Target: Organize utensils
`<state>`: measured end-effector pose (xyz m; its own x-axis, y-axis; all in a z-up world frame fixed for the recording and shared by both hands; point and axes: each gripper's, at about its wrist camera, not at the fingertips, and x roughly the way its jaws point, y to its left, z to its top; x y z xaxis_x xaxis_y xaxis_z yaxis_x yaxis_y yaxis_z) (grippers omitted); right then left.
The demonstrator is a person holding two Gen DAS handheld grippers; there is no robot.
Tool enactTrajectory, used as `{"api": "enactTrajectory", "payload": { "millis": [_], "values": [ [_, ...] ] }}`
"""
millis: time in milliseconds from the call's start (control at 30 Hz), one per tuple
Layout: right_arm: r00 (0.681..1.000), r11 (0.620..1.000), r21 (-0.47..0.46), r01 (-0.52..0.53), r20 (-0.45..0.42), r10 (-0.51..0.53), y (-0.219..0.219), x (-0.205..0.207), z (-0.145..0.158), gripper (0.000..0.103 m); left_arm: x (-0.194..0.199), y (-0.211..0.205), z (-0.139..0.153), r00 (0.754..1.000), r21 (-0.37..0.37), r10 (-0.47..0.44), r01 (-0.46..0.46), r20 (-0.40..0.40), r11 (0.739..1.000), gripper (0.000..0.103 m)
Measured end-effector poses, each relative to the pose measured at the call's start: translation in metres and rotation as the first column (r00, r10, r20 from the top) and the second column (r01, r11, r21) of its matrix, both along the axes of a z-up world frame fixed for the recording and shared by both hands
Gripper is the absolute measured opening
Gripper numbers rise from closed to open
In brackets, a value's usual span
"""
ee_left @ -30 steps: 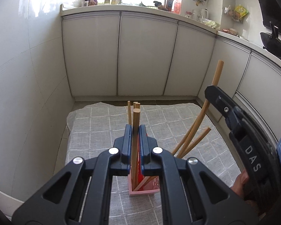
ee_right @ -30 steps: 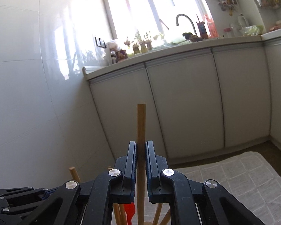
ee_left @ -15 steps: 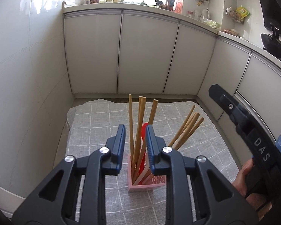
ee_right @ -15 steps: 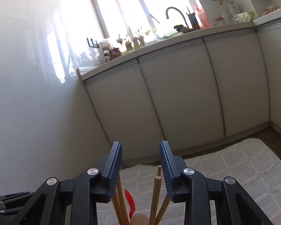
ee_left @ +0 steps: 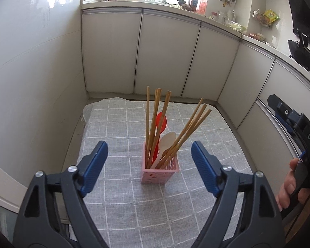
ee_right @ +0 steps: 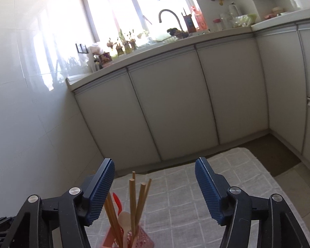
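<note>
- Left gripper (ee_left: 149,154): both blue-padded jaws are spread wide apart and nothing lies between them; the gap frames the utensil holder ahead.
- Pink utensil holder (ee_left: 160,171): a small perforated pink basket standing upright on the grey checked cloth (ee_left: 117,128), directly ahead of the left gripper and centred between its jaws, touching neither.
- Wooden chopsticks (ee_left: 155,124): standing in the holder. One group of about four rises nearly upright on the side toward the left jaw; another group of about three (ee_left: 193,125) leans outward toward the right jaw.
- Red spoon (ee_left: 161,121): bowl uppermost, standing in the holder behind the upright chopsticks.
- Pale wooden spoon (ee_left: 167,139): bowl uppermost, resting in the holder between the two chopstick groups.
- Right gripper (ee_right: 155,186): jaws likewise fully apart, holding nothing. It sits above and close to the holder (ee_right: 142,237), which appears low in the right wrist view, nearer the left jaw than the right; several chopstick tips (ee_right: 132,196) rise into the gap without touching either pad.
- In the left wrist view the right gripper's black body (ee_left: 295,128) appears at the far right edge, with the person's fingers (ee_left: 289,186) on its handle.
- Background: white cabinet doors (ee_left: 165,55) ahead of both grippers, a countertop with a curved tap (ee_right: 169,18), and a dark wok (ee_left: 303,53) on the counter to the right.
</note>
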<state>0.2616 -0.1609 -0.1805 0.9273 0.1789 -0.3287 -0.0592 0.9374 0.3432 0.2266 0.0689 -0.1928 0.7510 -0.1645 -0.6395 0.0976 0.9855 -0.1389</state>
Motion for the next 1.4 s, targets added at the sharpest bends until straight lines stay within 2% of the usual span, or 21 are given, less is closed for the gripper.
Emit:
{"api": "enactTrajectory", "payload": {
  "millis": [67,133,267,433,533,700,833,967,1067,1200,1400],
  "values": [
    [1.0,1.0,-0.008,0.024,-0.017,-0.024,-0.008,-0.014,0.002,0.085,-0.011,0.002,0.002,1.0,-0.006,0.009,-0.009,-0.023,1.0,0.089],
    [0.998,0.999,-0.006,0.051,-0.033,-0.051,-0.017,-0.029,0.003,0.093,-0.025,0.004,0.0,0.999,-0.015,0.032,-0.032,-0.041,0.999,0.099],
    [0.991,0.994,-0.012,0.106,-0.082,-0.106,-0.033,-0.061,0.003,0.103,-0.048,0.008,-0.002,0.99,-0.012,0.122,-0.123,-0.063,0.992,0.1],
    [0.979,0.987,-0.046,0.155,-0.126,-0.159,-0.051,-0.103,0.003,0.103,-0.08,0.009,-0.005,0.972,0.002,0.207,-0.208,-0.108,0.978,0.102],
    [0.971,0.988,-0.061,0.143,-0.183,-0.152,-0.059,-0.123,0.002,0.103,-0.1,0.004,-0.005,0.966,0.032,0.23,-0.228,-0.118,0.973,0.102],
    [0.96,0.987,-0.109,0.118,-0.243,-0.142,-0.06,-0.157,0.0,0.103,-0.13,-0.013,0.0,0.965,0.075,0.224,-0.215,-0.138,0.974,0.102],
    [0.94,0.984,-0.155,0.093,-0.311,-0.138,-0.057,-0.18,0.005,0.103,-0.151,-0.031,0.01,0.97,0.113,0.177,-0.159,-0.167,0.981,0.102],
    [0.937,0.978,-0.197,0.065,-0.326,-0.128,-0.052,-0.2,0.031,0.103,-0.172,-0.045,0.033,0.978,0.13,0.136,-0.115,-0.159,0.985,0.102],
    [0.941,0.979,-0.199,0.051,-0.319,-0.114,-0.049,-0.217,0.058,0.103,-0.188,-0.049,0.053,0.984,0.117,0.113,-0.097,-0.137,0.988,0.102],
    [0.952,0.978,-0.207,0.013,-0.298,-0.076,-0.043,-0.234,0.092,0.103,-0.203,-0.049,0.079,0.991,0.136,0.084,-0.07,-0.104,0.988,0.102],
    [0.967,0.971,-0.239,0.017,-0.245,-0.077,-0.037,-0.261,0.13,0.103,-0.221,-0.036,0.108,0.987,0.116,0.153,-0.147,-0.042,0.982,0.102]
  ]
}}
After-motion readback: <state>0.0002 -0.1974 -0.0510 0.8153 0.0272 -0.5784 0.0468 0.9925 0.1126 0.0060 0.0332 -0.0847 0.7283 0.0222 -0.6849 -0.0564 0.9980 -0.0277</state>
